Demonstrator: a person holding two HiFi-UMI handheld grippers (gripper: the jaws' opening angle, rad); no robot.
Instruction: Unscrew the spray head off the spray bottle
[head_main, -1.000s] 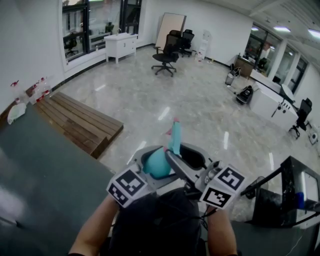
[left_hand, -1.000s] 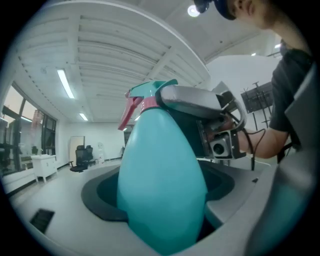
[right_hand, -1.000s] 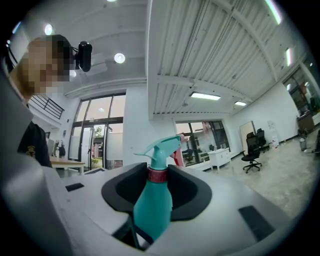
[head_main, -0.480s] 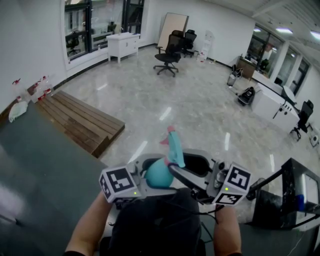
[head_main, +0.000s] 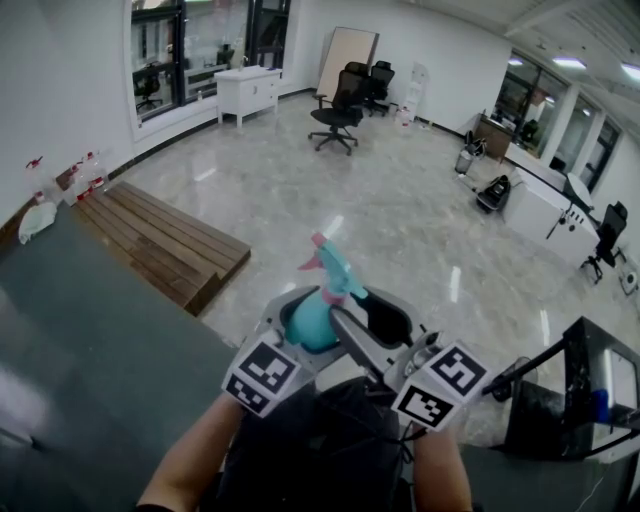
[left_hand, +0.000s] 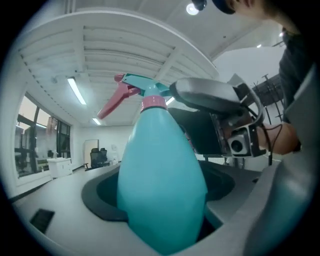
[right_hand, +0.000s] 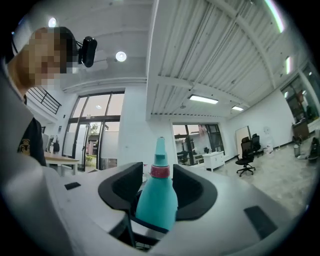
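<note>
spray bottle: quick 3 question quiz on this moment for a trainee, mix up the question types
1. Which claw is closed on the body of the bottle?
2. What colour is the collar just under the spray head? A pink, B black, C yellow
3. True or false: the spray head is already off the bottle.

Key
1. The left claw.
2. A
3. False; it sits on the neck.
</note>
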